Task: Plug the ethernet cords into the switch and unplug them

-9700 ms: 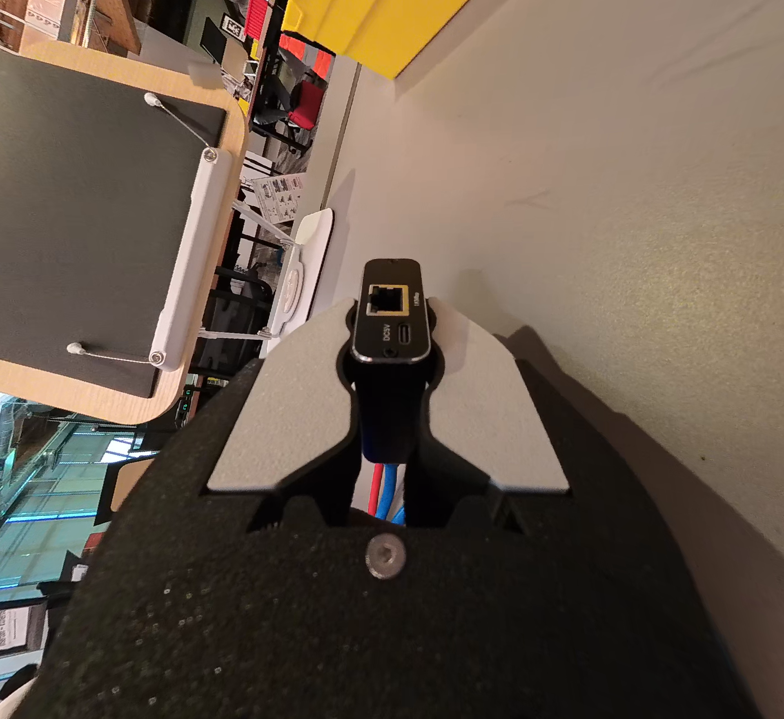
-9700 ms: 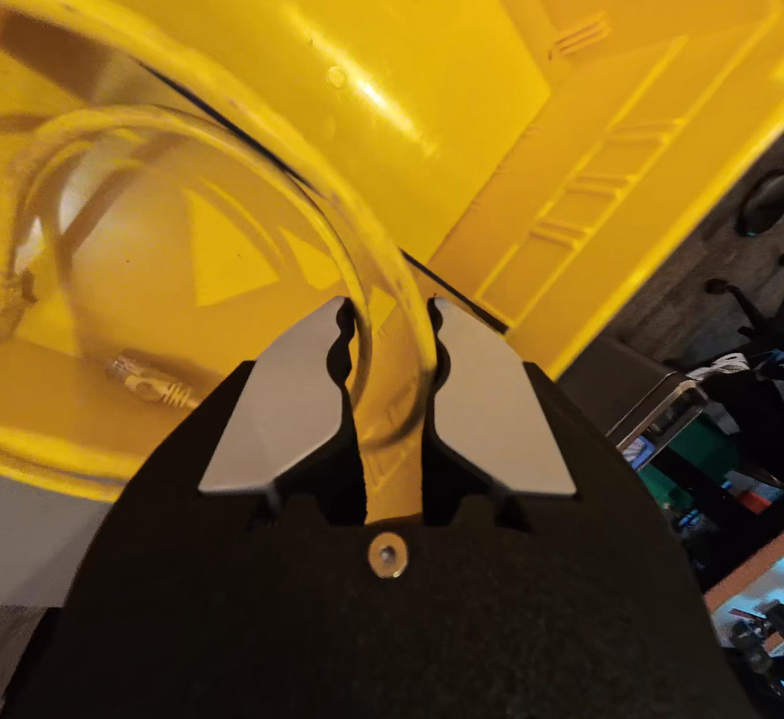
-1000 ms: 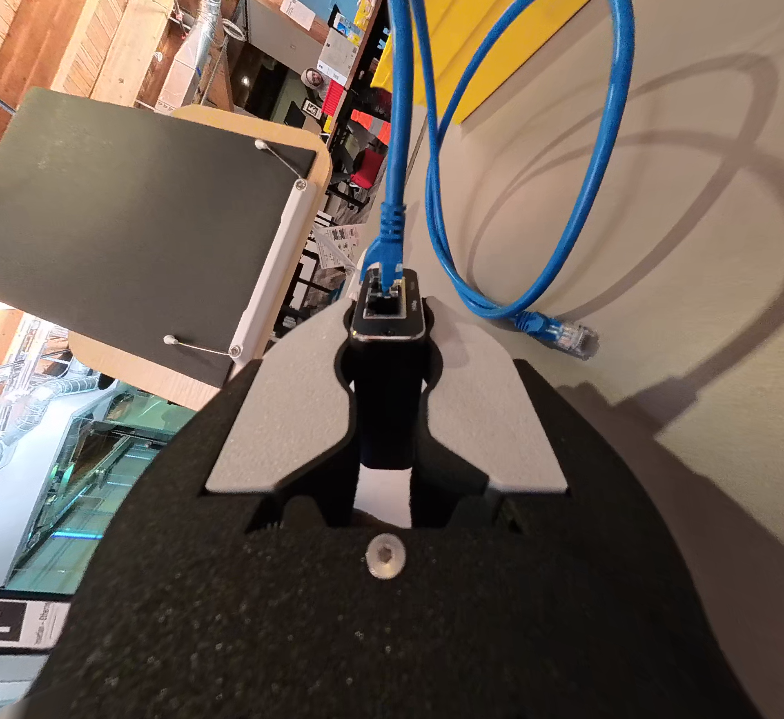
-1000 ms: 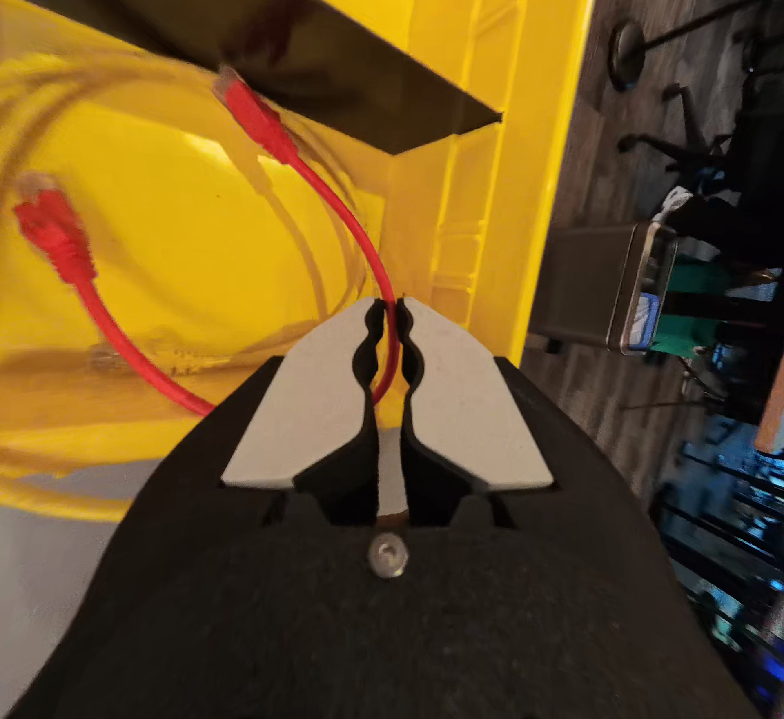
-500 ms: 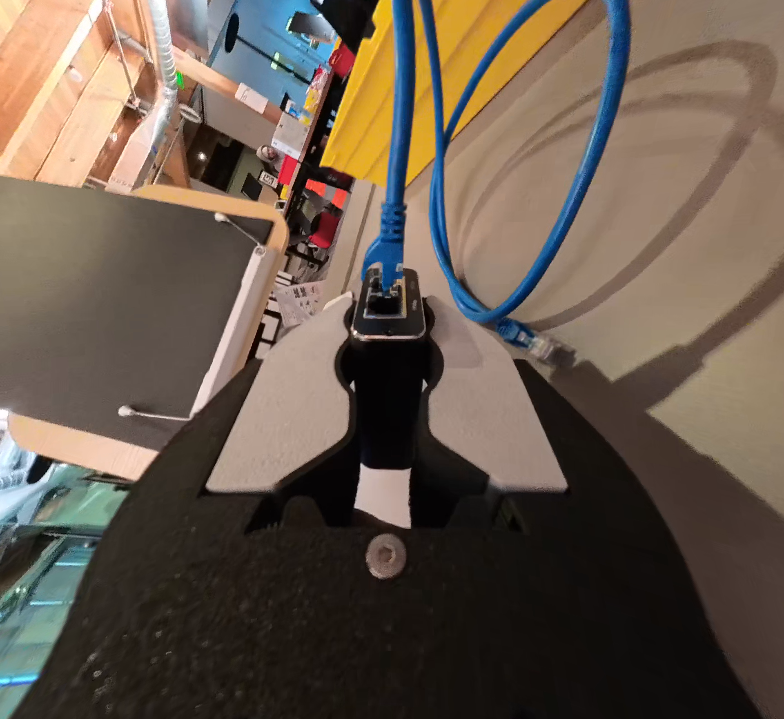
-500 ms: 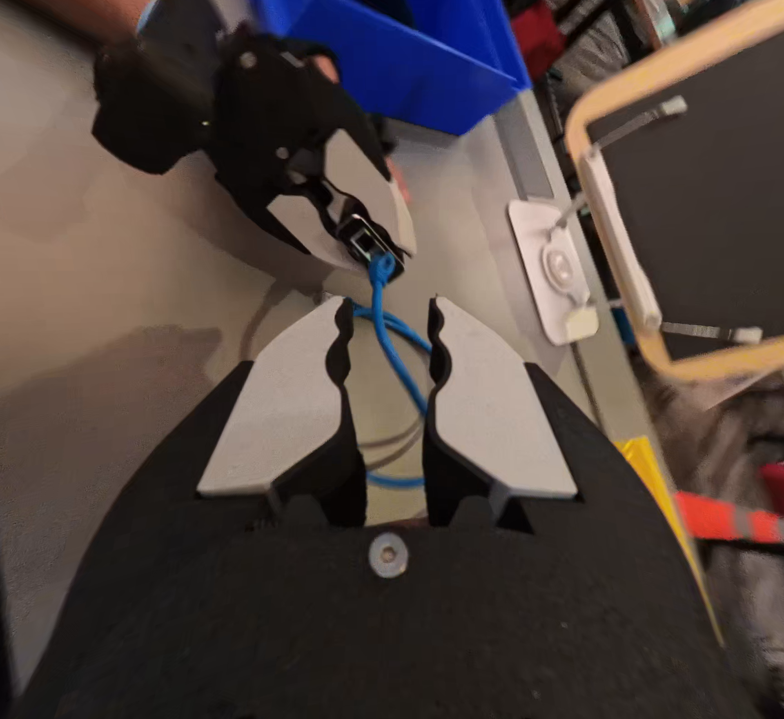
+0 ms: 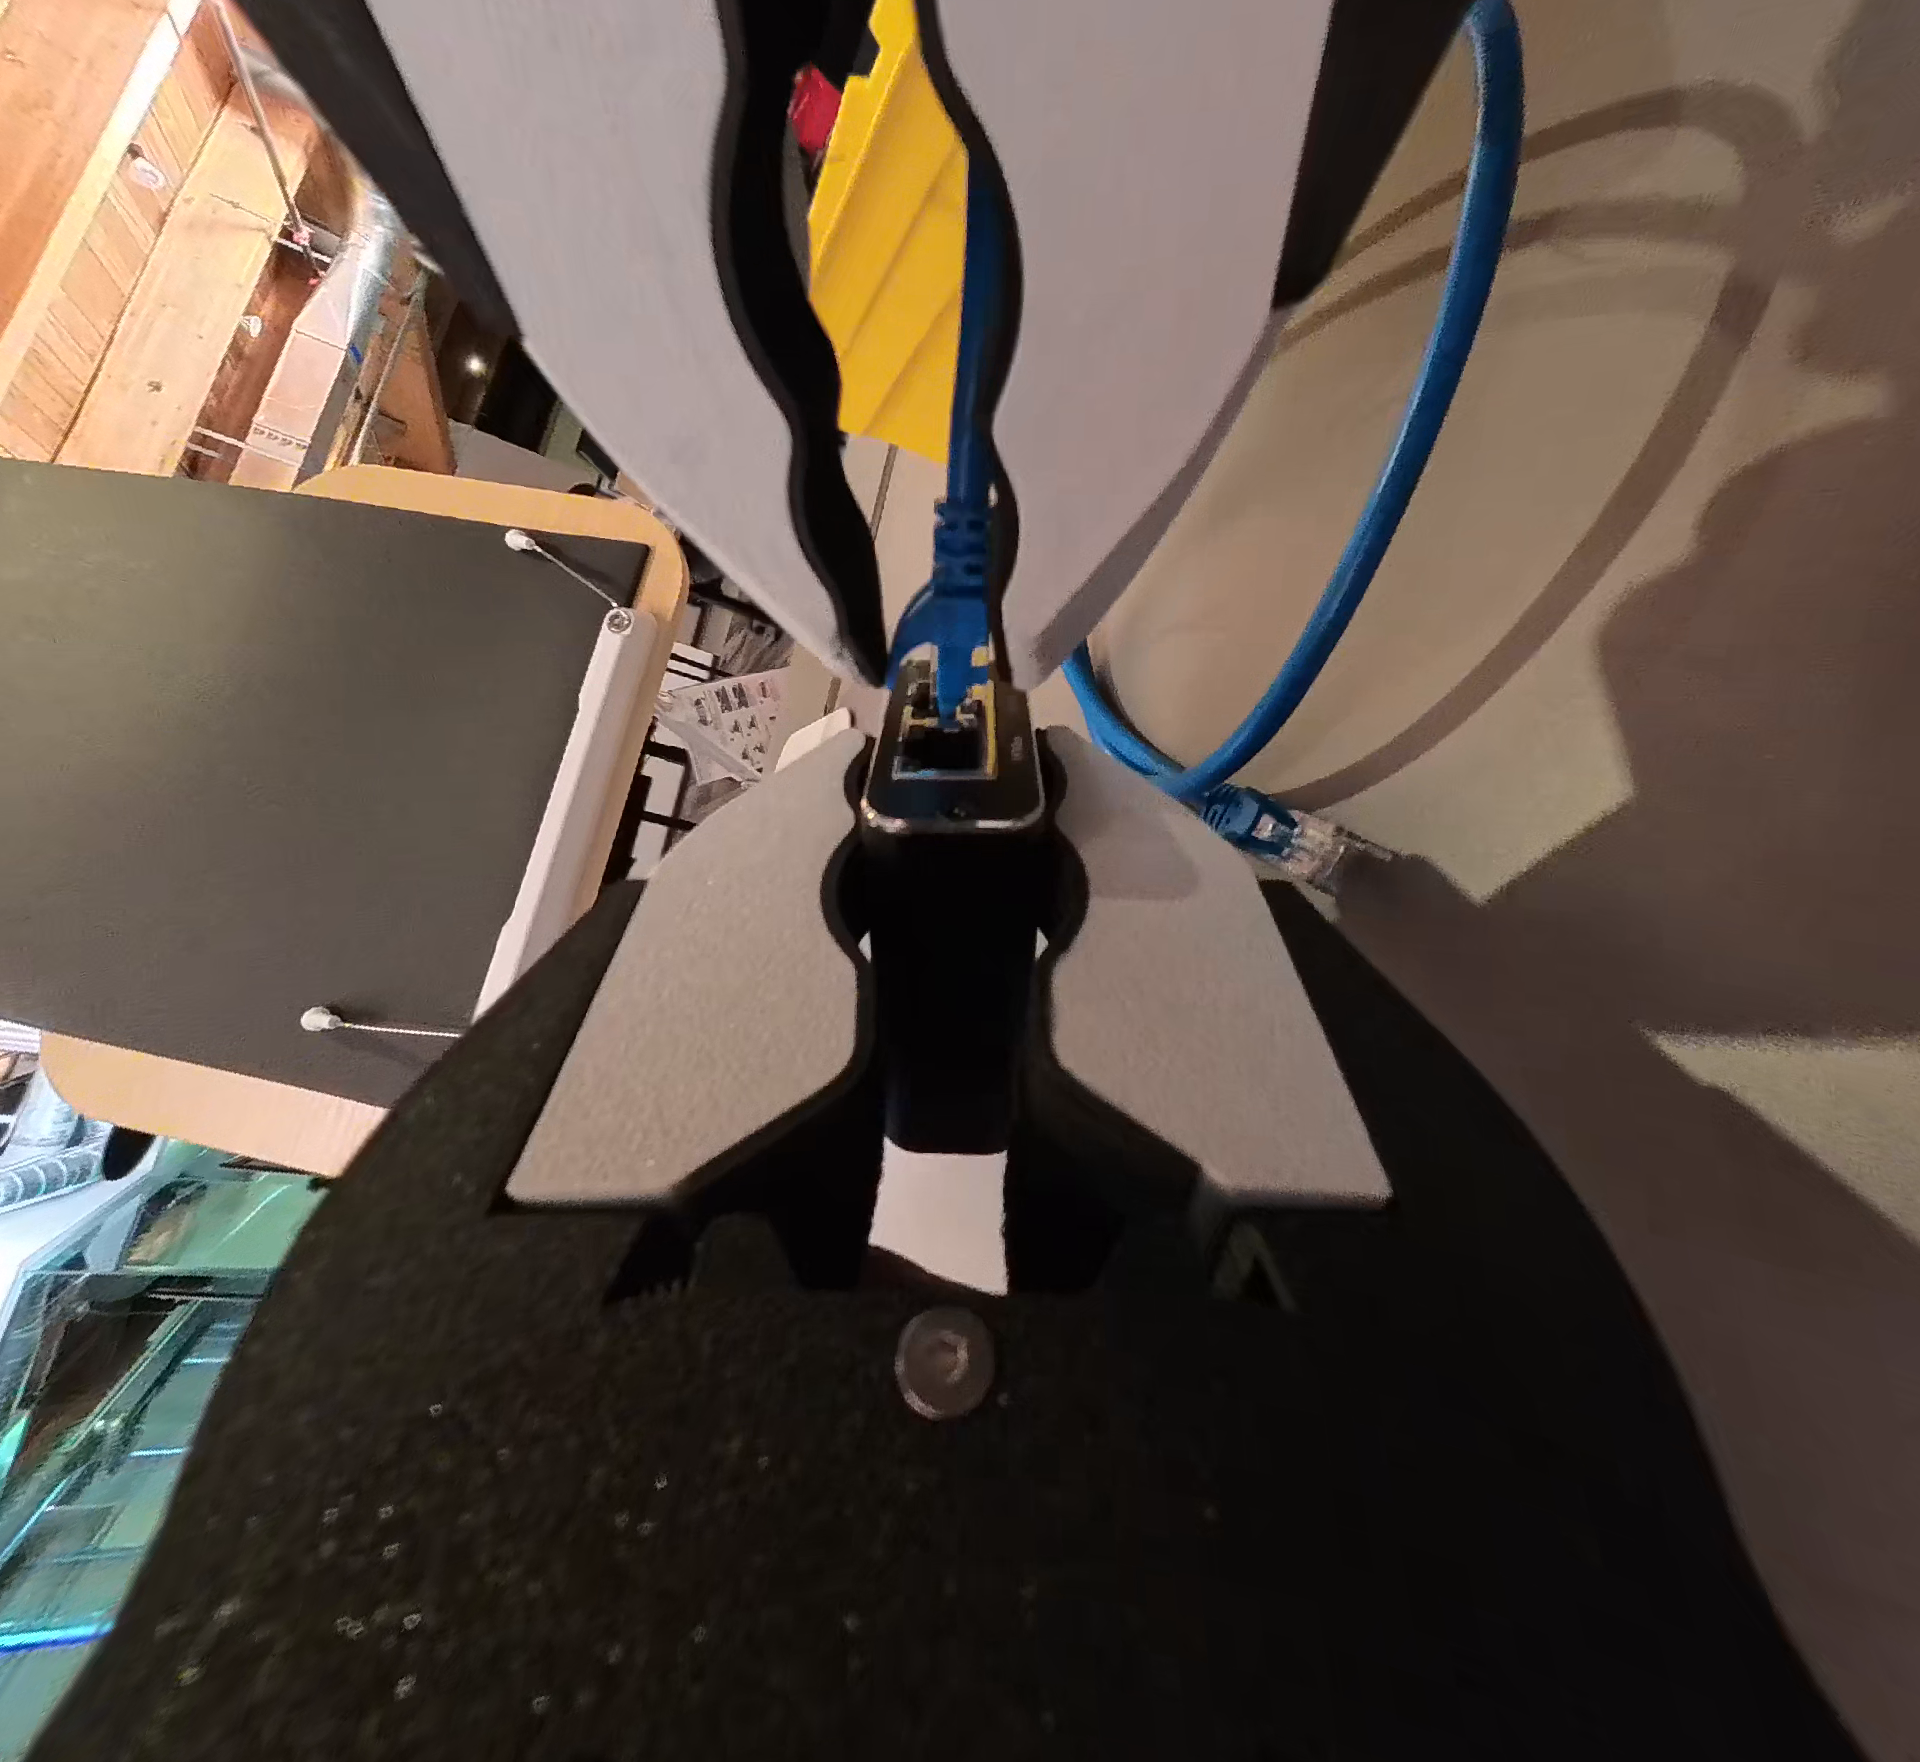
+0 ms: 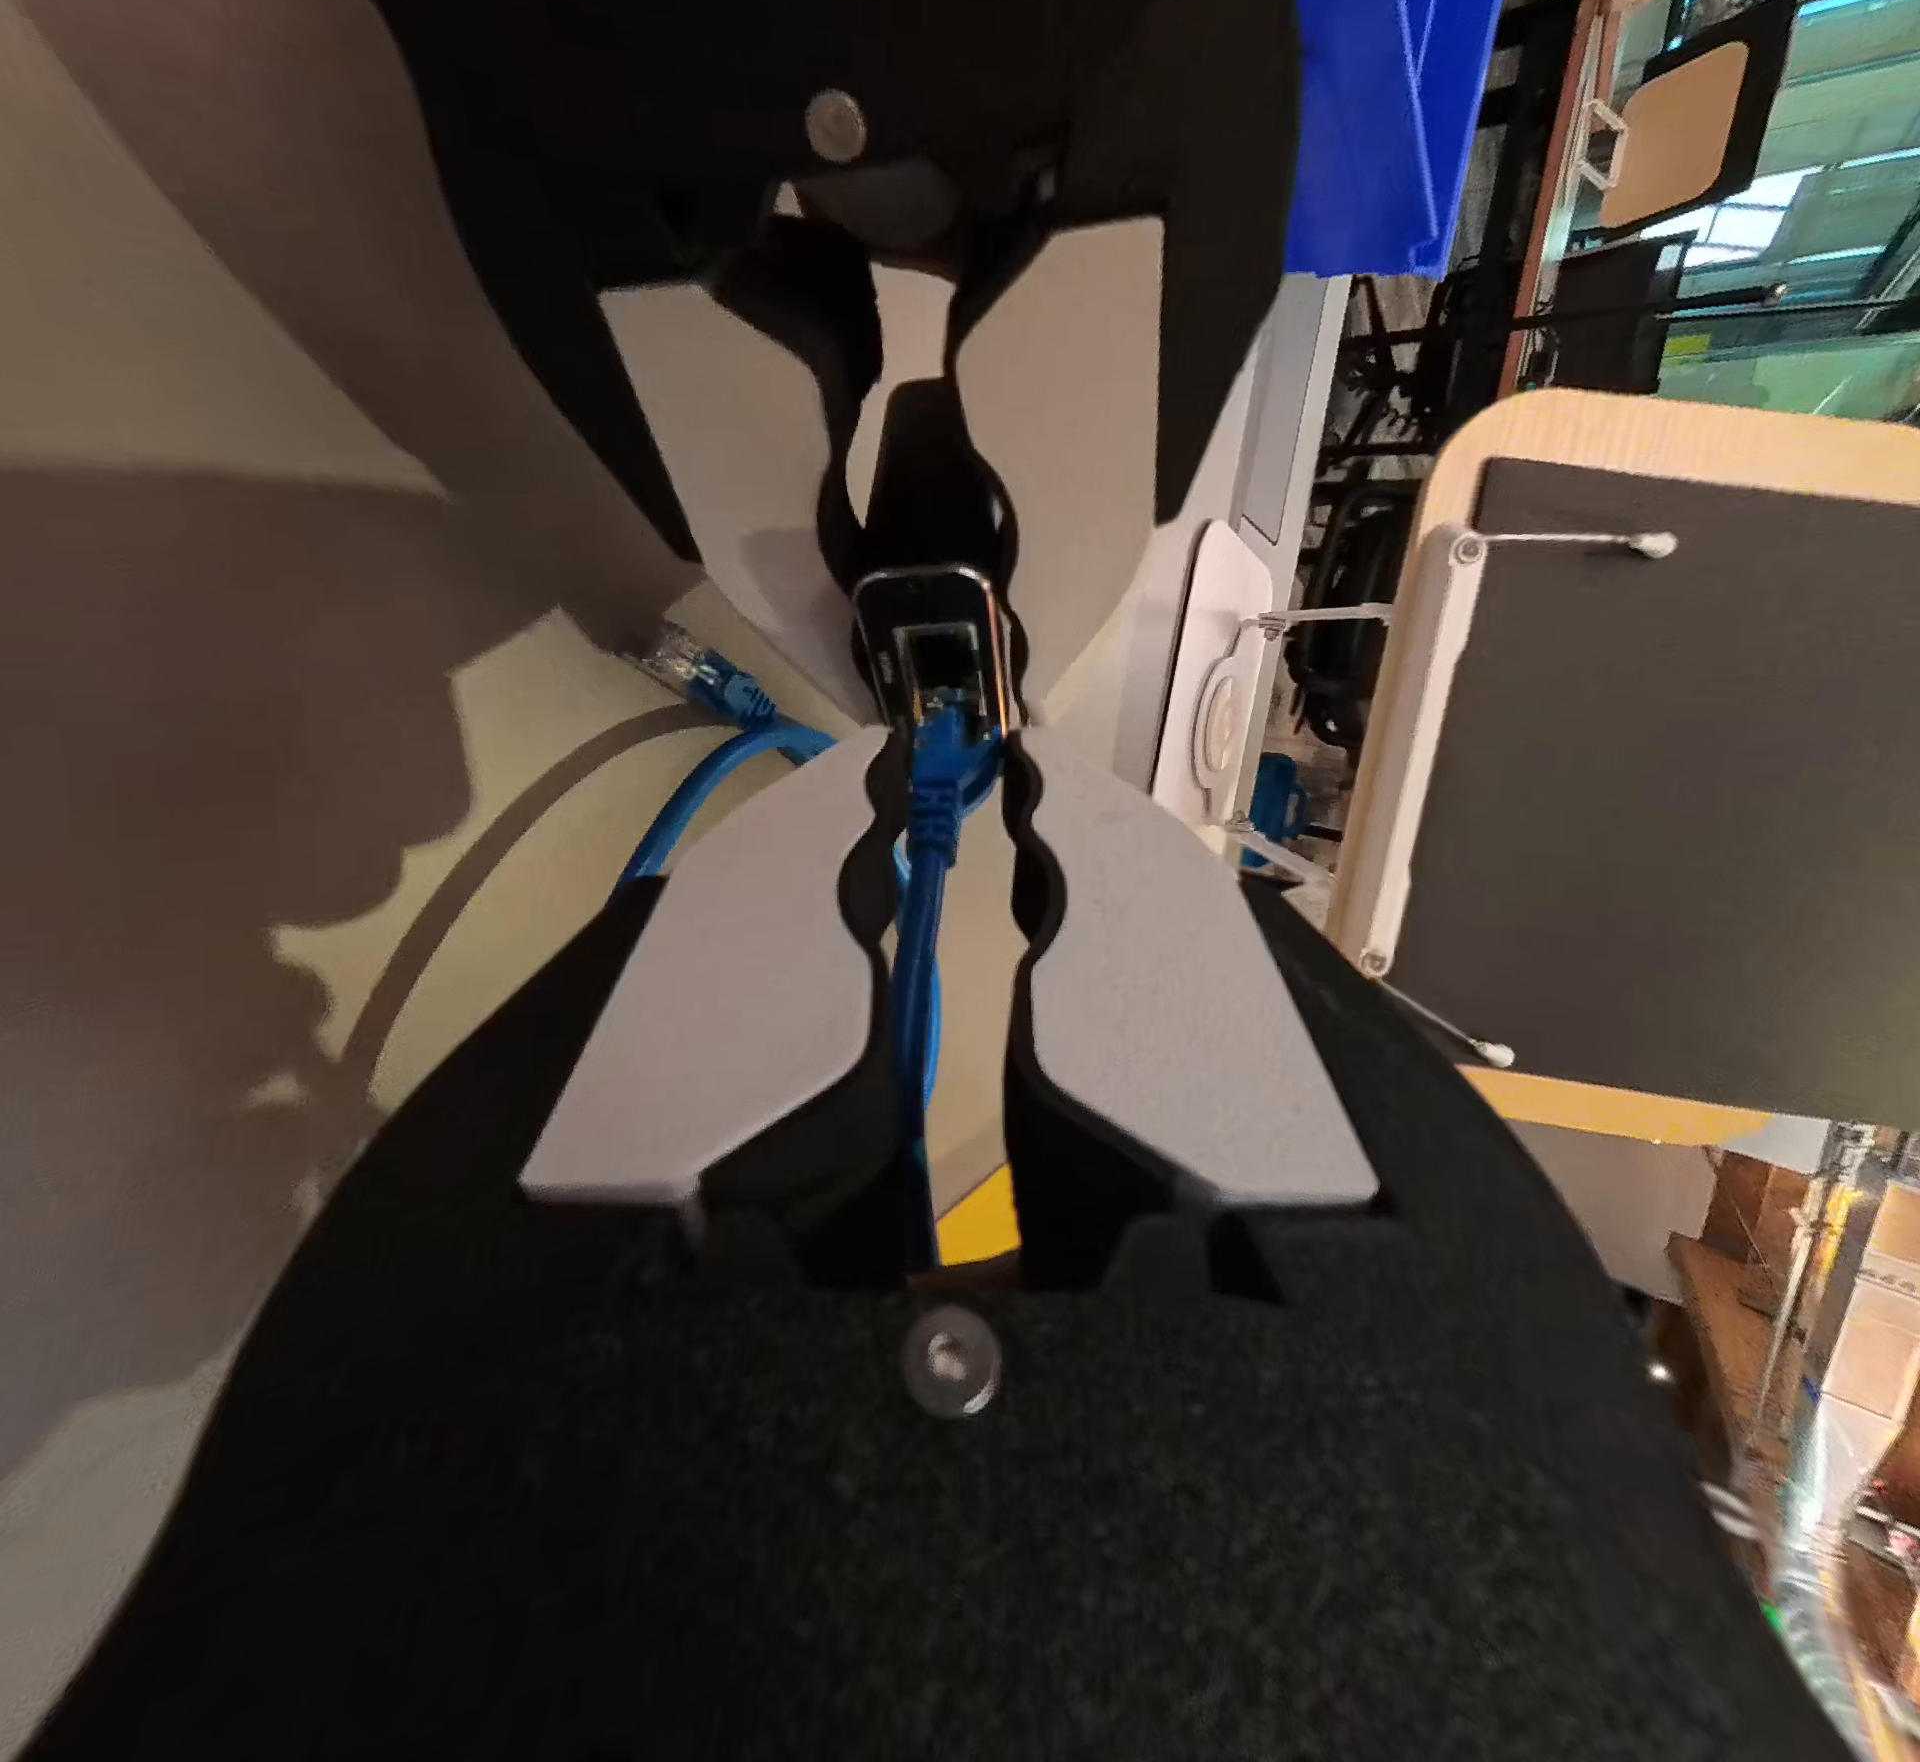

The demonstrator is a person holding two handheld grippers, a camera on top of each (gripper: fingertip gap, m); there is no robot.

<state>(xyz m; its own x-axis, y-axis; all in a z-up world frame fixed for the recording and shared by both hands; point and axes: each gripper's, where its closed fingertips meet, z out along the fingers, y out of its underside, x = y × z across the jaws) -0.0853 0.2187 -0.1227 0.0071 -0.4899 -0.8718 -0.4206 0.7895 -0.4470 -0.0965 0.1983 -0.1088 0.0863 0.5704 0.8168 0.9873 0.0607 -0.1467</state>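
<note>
**A:** How far was the task at that moment?

**B:** My left gripper [image 7: 951,756] was closed firmly on the black switch [image 7: 951,943], in the middle of the left wrist view. One end of the blue ethernet cord [image 7: 1455,382] sat in its port, so I judged the plugging of this cord as done. The unplugging was not yet done. The free plug [image 7: 1288,839] lay on the tabletop [image 7: 1714,777], at the middle right of that frame.

**A:** And your right gripper?

**B:** My right gripper [image 8: 940,746] stood around the cord just behind the plugged connector [image 8: 940,756], at the centre of the right wrist view. My fingers [image 8: 1164,985] were parted, and the cord ran in the gap without being pinched. Whether it touched the inner edges, I could not tell.

**A:** Was there room to move?

**B:** Very little in front. The tips of both grippers nearly met at the port. The yellow bin [image 7: 894,258] was behind my right gripper, in the upper middle of the left view, and the blue bin [image 8: 1382,50] was at the upper right of the right view. I thought a straight pull backward along the cord was the free direction.
</note>
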